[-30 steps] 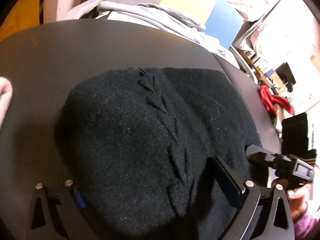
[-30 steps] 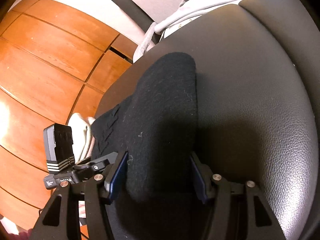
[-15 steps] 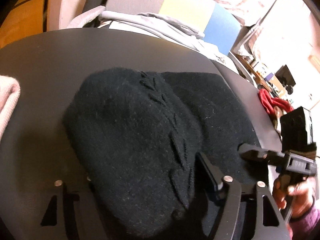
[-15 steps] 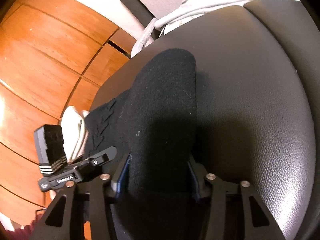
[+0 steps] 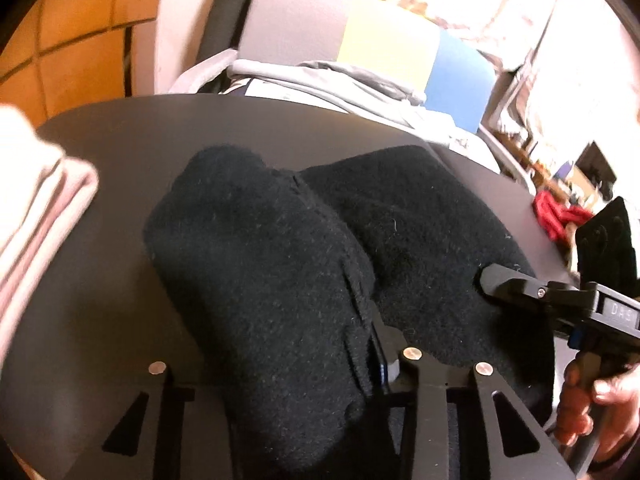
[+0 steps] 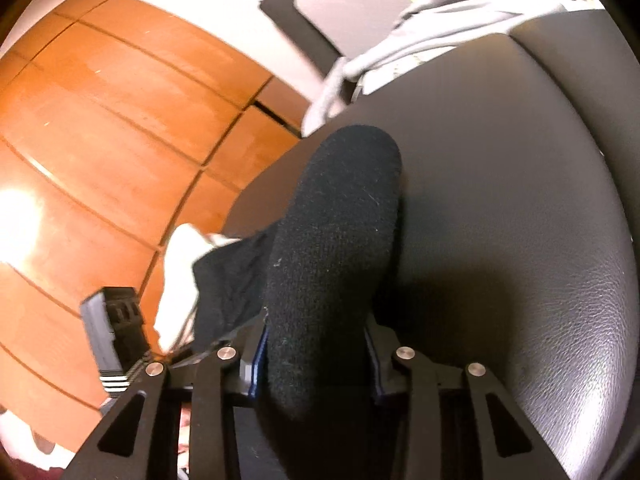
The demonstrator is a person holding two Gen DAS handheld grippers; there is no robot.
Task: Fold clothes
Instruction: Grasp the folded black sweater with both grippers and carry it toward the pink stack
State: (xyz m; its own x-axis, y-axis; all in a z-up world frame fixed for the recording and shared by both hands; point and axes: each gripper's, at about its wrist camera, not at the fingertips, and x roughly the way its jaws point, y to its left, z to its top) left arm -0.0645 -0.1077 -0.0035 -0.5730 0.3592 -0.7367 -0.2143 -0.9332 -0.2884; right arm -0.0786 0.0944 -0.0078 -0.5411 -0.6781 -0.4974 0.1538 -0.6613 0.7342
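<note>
A black knit garment (image 5: 280, 272) lies bunched in two humps on a black leather seat (image 5: 120, 152). My left gripper (image 5: 280, 380) is at its near edge. Its jaws are closing, with a thick fold squeezed between them. The right fingertip (image 5: 386, 362) presses into the knit and the left one is hidden under it. My right gripper (image 6: 316, 360) holds the other hump (image 6: 336, 248). Its jaws are also closing, and both blue-edged pads (image 6: 256, 356) touch the fold. In the left wrist view the right gripper (image 5: 520, 288) shows at the right, held by a hand (image 5: 592, 400).
A folded pale pink cloth (image 5: 36, 208) lies at the seat's left edge. A grey hoodie (image 5: 328, 80) is heaped behind the seat, in front of a chair back with yellow and blue panels (image 5: 400, 44). Something red (image 5: 556, 216) lies on the right. A wooden floor (image 6: 120, 140) is beside the seat.
Both pairs of jaws have narrowed onto the black knit. The garment has gathered from a flat spread into two raised humps. Both grippers have risen a little, and the pink cloth shows more.
</note>
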